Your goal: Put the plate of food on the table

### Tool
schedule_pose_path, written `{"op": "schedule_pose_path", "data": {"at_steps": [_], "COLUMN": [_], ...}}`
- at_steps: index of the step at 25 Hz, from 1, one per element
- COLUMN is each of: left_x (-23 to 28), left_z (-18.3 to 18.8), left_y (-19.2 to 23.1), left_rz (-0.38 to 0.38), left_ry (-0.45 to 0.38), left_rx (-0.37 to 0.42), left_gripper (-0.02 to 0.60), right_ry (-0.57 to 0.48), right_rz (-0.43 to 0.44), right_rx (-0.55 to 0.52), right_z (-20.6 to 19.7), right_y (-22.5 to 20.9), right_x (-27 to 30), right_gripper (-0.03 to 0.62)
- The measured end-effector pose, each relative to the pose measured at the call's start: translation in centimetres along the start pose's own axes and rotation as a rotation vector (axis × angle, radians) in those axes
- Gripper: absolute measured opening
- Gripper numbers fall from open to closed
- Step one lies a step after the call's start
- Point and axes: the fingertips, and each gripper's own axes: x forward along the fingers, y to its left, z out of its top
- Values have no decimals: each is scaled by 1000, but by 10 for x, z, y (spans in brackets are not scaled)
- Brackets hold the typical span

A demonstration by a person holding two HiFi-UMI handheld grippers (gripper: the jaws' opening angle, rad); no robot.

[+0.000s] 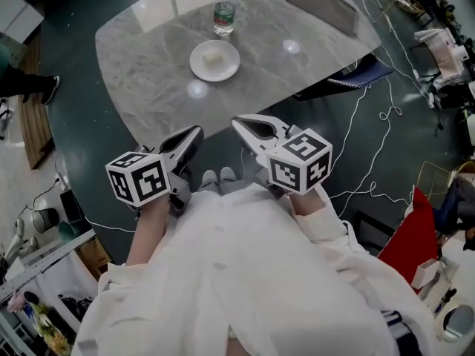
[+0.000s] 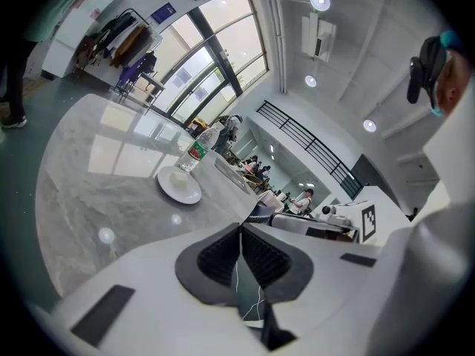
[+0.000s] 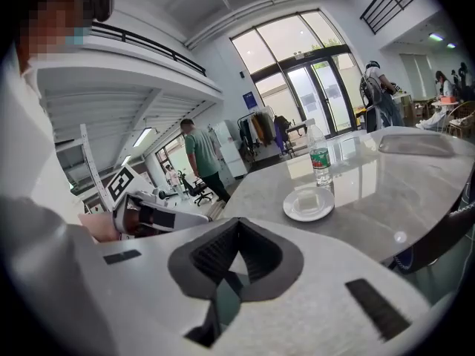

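A white plate (image 1: 214,60) with a pale block of food on it rests on the grey marble table (image 1: 148,80), just in front of a water bottle (image 1: 225,9). The plate (image 2: 179,185) also shows in the left gripper view, and the plate (image 3: 309,204) in the right gripper view. My left gripper (image 1: 194,133) and right gripper (image 1: 239,124) hang close to my body, short of the table's near edge and well back from the plate. Both are shut, with nothing between their jaws.
A chair (image 1: 320,4) stands at the table's far right side. White cables (image 1: 371,147) trail over the dark floor to the right. A red object (image 1: 410,236) and clutter sit at the right edge. A person (image 3: 197,156) stands in the background, beyond the table.
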Motion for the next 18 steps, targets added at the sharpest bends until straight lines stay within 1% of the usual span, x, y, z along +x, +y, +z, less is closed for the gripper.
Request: {"op": "schedule_pose_path", "data": {"at_steps": [4,8,10,13,16,18], "left_x": [0,3,3,3,4,5], "left_z": [-5,-9,-9,-11,-15,-15], "left_y": [2,1,2,5,9,13], "left_rz": [4,5,12,17,25,29], "left_ry": [9,11,-1,-2,9,9], "left_rx": [-14,-24,-32,-39,-34,-43], "left_gripper": [21,21,21,21,21,21], "right_ry": [55,138,162,192,222,236], "right_rz": [49,143,184,225,242,245], "right_rx": [-47,-159,-195,-216,-239,-237], "right_z": [-5,-1,3,4,-3,-9], "right_y": [1,12,18,23,27,26], "right_x": [4,8,9,12,14,15], "right_gripper": [3,3,2,3,3,3]}}
